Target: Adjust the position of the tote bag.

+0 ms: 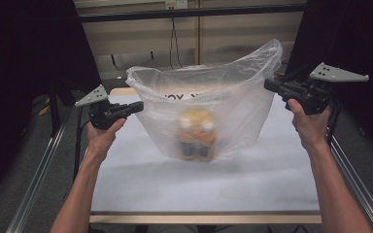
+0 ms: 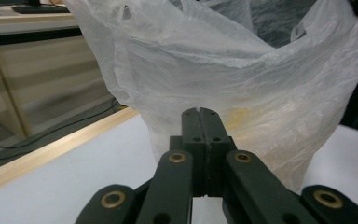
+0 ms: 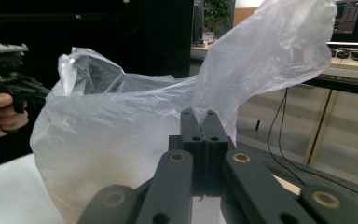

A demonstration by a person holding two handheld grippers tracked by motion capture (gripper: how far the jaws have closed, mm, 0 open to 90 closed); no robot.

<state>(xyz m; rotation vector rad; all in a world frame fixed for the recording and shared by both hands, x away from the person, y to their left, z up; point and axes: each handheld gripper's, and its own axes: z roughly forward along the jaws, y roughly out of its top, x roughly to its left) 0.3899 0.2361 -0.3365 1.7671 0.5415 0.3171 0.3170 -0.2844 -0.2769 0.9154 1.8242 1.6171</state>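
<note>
White table carries a clear plastic bag, mouth open upward, standing at centre toward the far edge. Inside the bag, at its bottom, sits an orange and yellow pack, blurred through the film. Left gripper: jaws pressed together, tips at the bag's left rim. Right gripper: jaws pressed together at the right rim, held higher. Whether film is pinched cannot be told.

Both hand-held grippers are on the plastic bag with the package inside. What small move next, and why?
Probably raise the left hand-held gripper level with the right hand-held gripper. Both are shut on the plastic bag, but its rim sits lower on the left, and the orange package inside rests near the table.
</note>
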